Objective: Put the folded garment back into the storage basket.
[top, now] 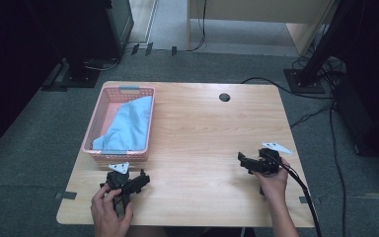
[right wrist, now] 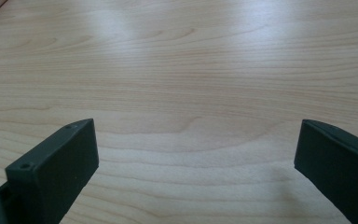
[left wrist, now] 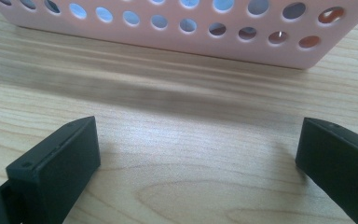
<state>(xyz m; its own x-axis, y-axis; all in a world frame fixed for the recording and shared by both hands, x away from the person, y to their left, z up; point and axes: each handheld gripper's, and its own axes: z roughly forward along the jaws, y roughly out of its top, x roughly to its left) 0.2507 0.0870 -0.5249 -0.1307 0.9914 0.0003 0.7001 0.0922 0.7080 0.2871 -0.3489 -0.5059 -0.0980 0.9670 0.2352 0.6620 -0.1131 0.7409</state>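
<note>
A pink perforated basket (top: 94,129) stands at the table's left, holding a light blue cloth (top: 128,124). My left gripper (top: 137,181) rests low over the table just in front of the basket, jaws wide apart with nothing between them. In the left gripper view the basket's holed wall (left wrist: 182,37) runs close ahead of the open gripper (left wrist: 198,149). My right gripper (top: 243,161) is held over the table's right side, pointing left. In the right gripper view that gripper (right wrist: 196,149) stands open over bare wood.
The wooden table (top: 202,128) has a round cable hole (top: 224,97) near its far edge. Cables (top: 321,113) trail over the grey carpet at the right, and dark stands rise at the far left and far right.
</note>
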